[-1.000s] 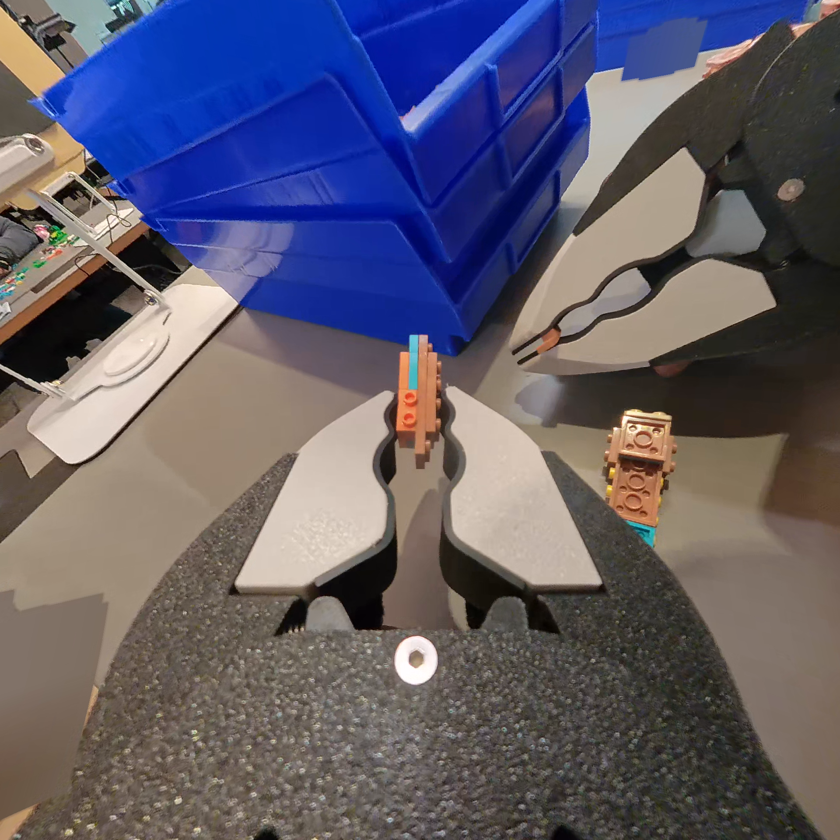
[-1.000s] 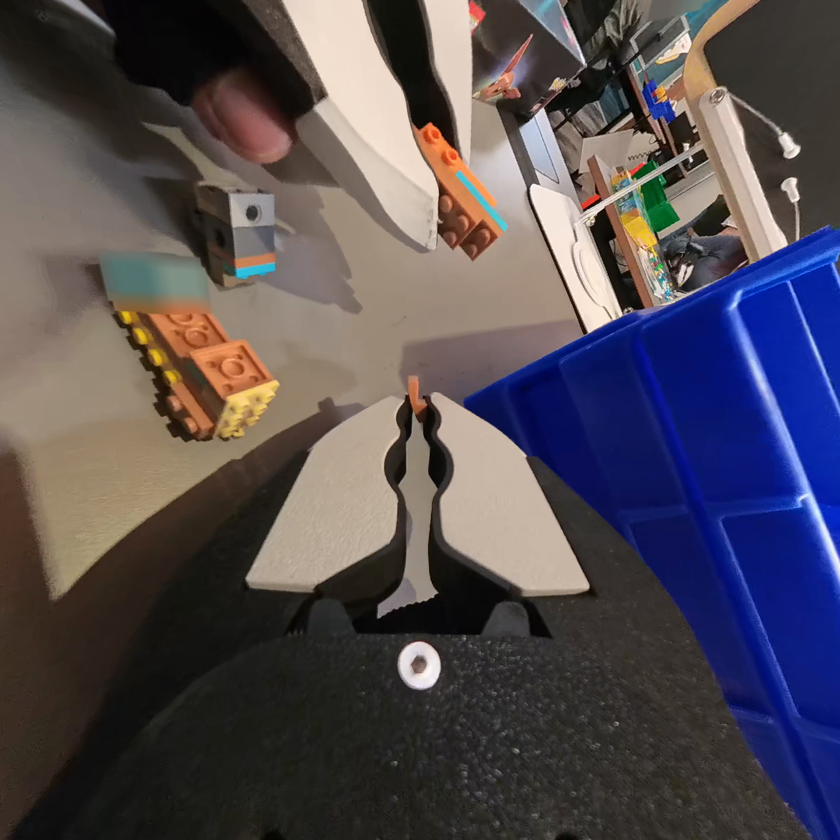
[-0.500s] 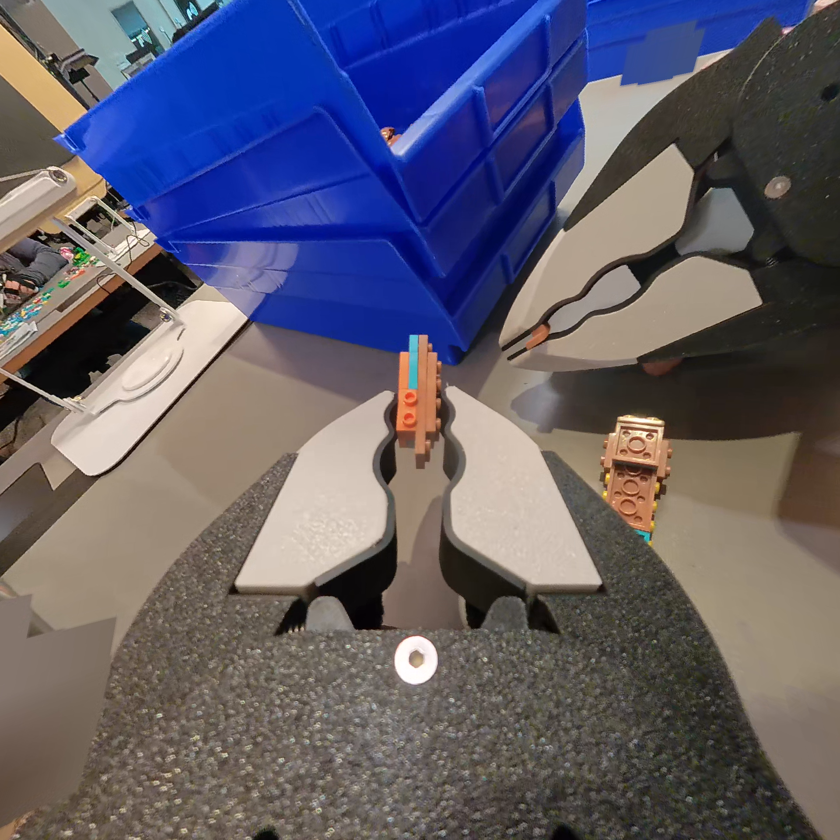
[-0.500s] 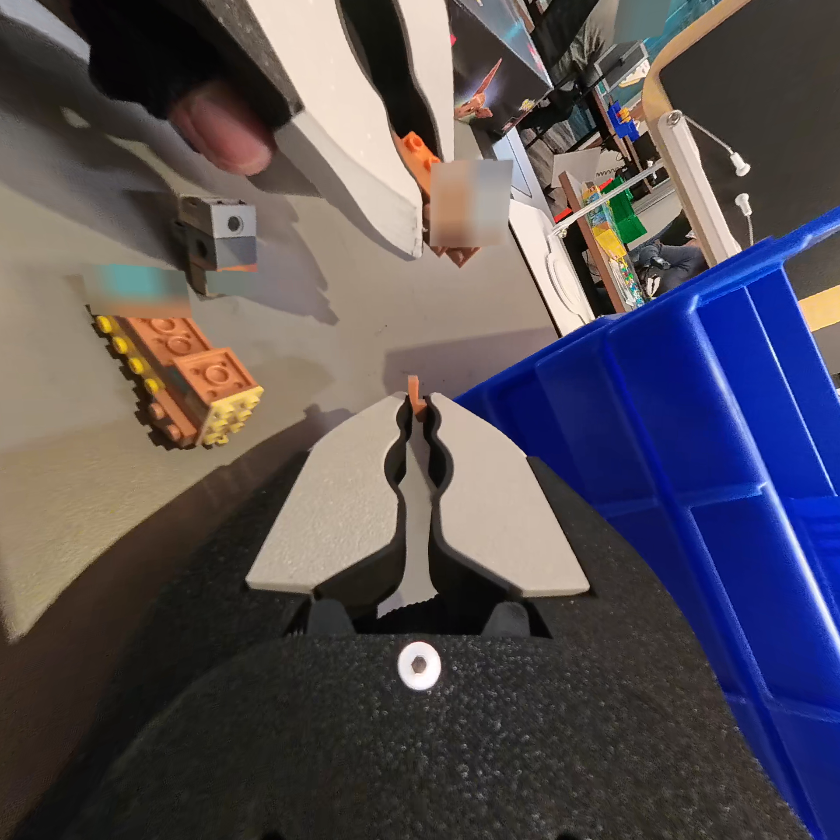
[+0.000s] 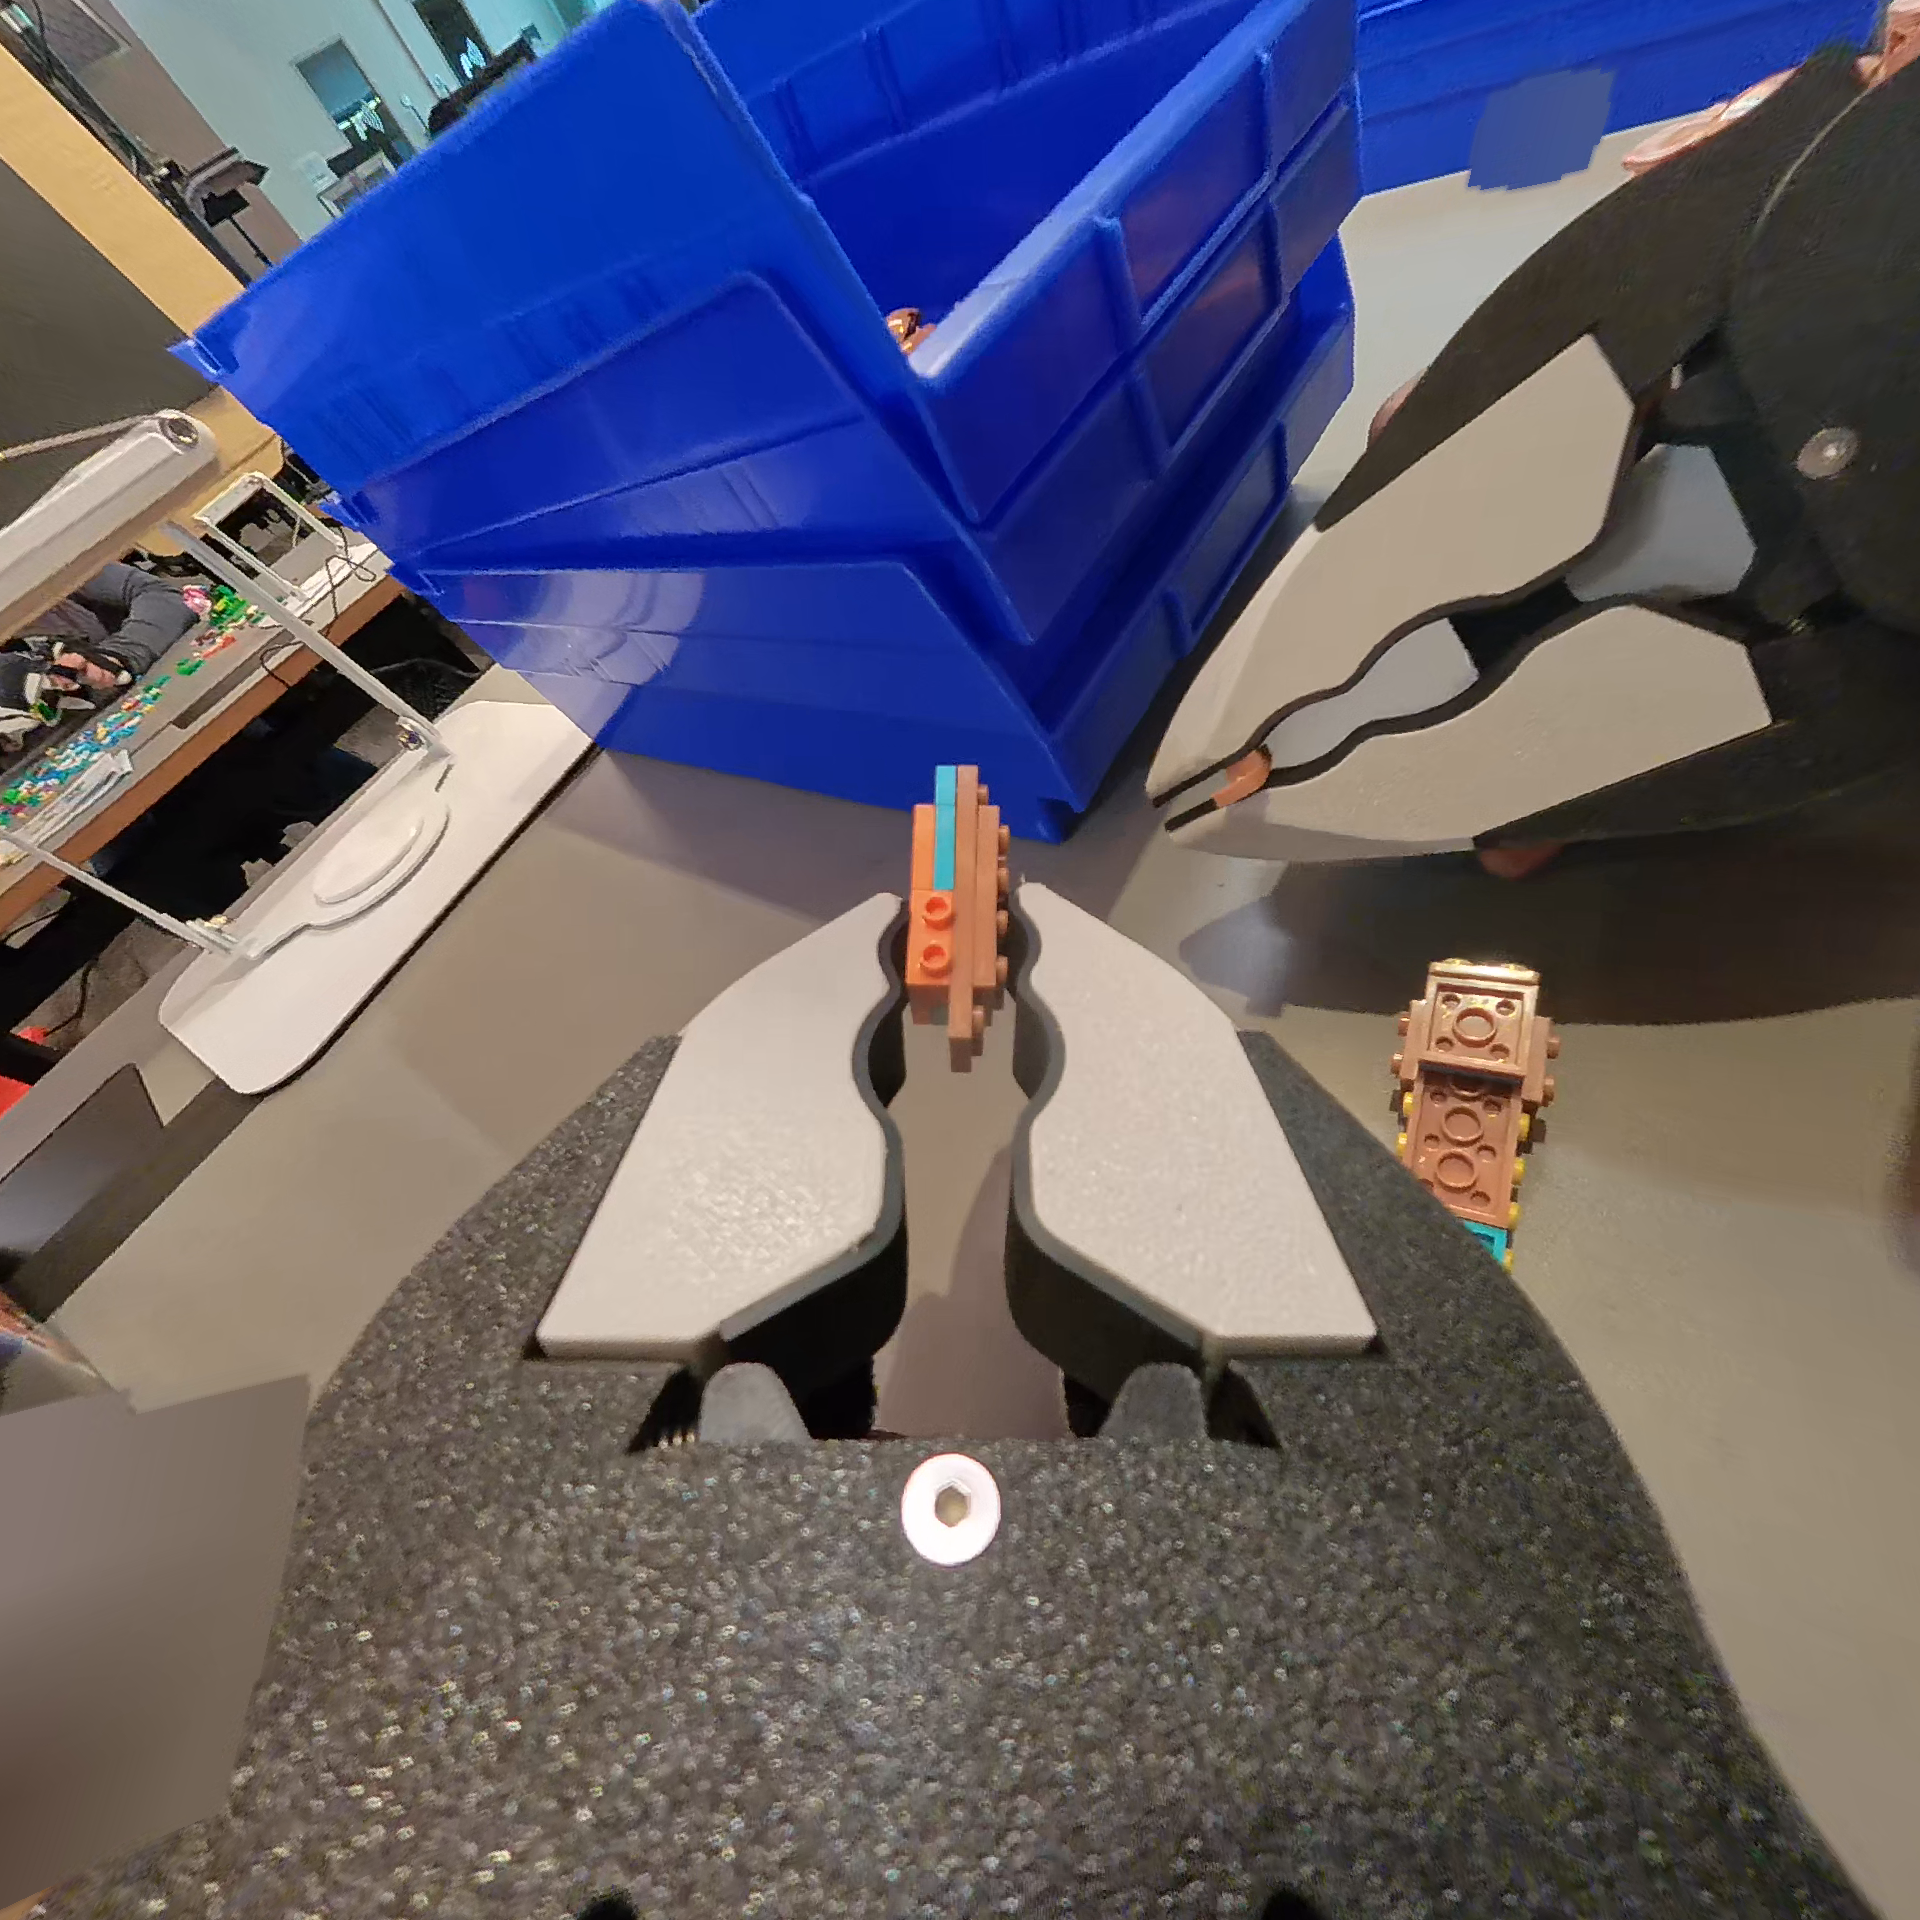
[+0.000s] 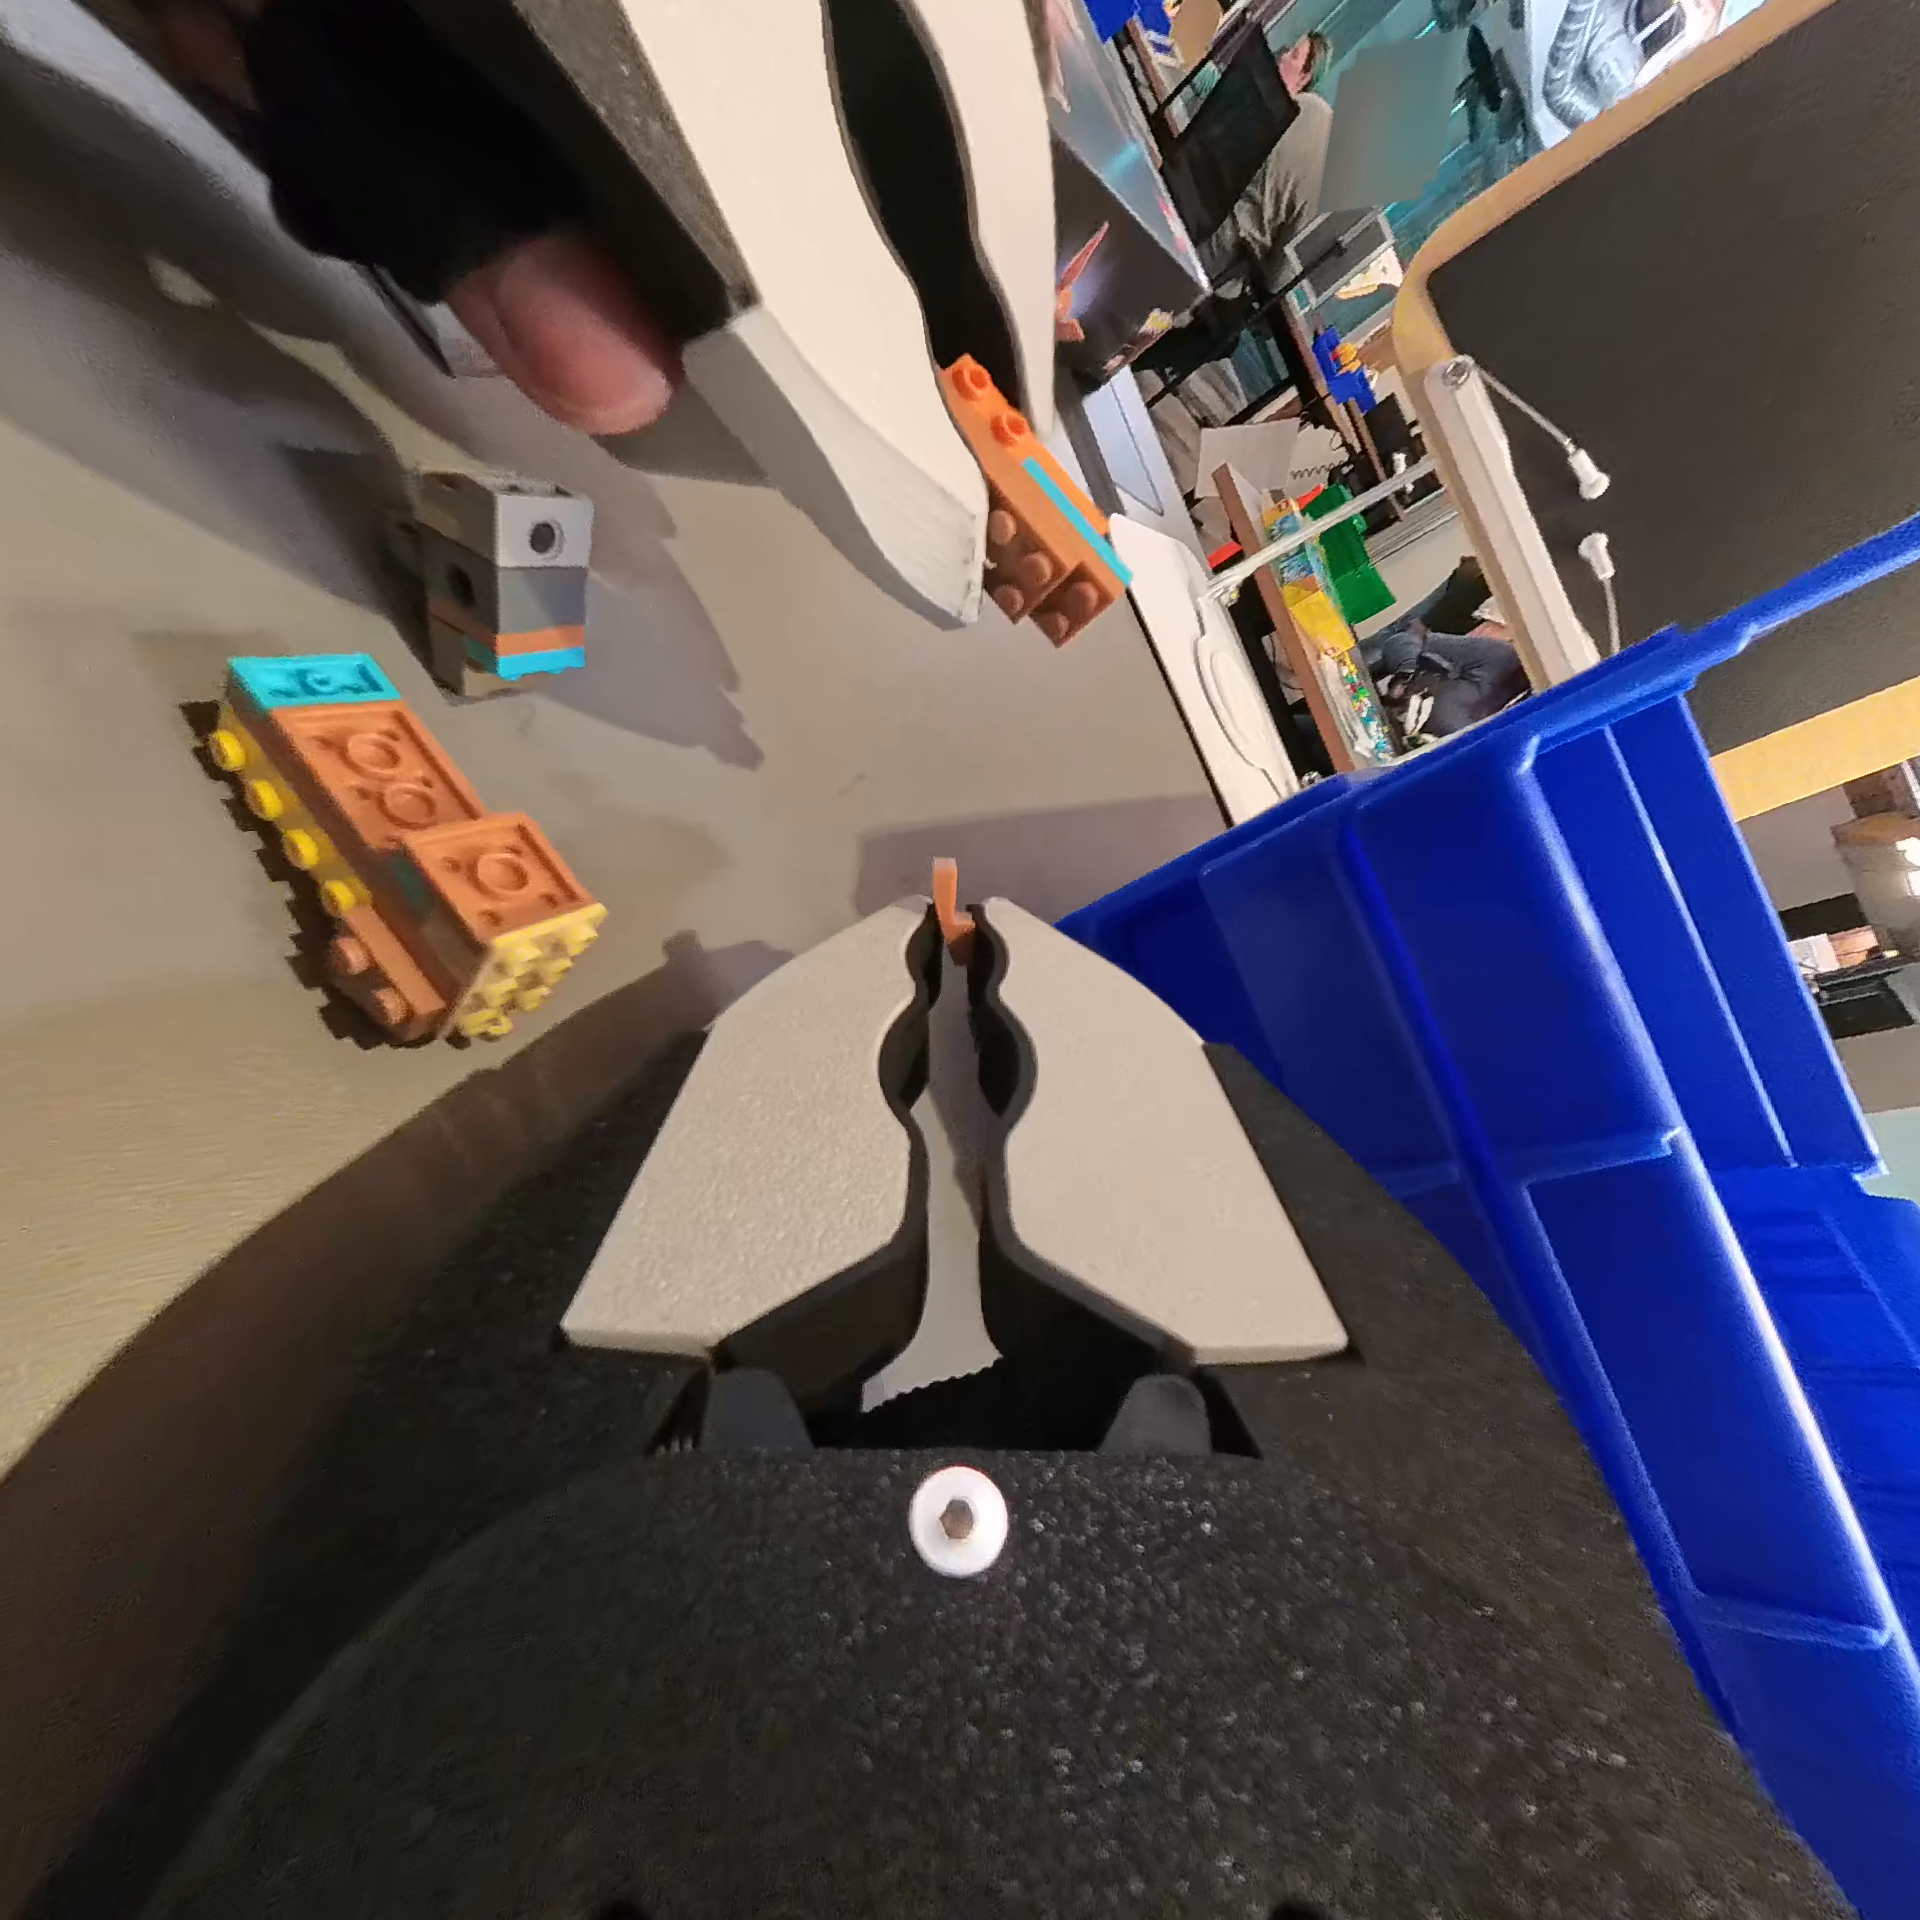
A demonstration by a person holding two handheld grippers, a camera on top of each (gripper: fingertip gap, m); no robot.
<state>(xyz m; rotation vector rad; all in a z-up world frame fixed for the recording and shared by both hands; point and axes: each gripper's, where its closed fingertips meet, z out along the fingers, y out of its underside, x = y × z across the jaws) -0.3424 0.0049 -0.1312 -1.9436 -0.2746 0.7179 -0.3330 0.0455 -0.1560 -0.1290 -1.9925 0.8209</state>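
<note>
Brick stack of thin brown, orange and teal plastic plates (image 5: 956,914) sits edge-up, clamped between the grey fingertips of the left hand-held gripper (image 5: 958,940), above the grey tabletop (image 5: 665,997). Right hand-held gripper (image 6: 951,920) is pinched together on a small orange plastic piece (image 6: 948,904), only a sliver showing; it sits just right of the stack and near the nested blue plastic bins (image 5: 831,436).

On the tabletop: a brown and yellow studded brick assembly with a teal end (image 6: 384,842) and, beside it, a grey block with teal and orange bands (image 6: 509,592).

Judgement: both grips are narrow. Keep pressure steady and wrists level; a twist could pivot the small piece out.
</note>
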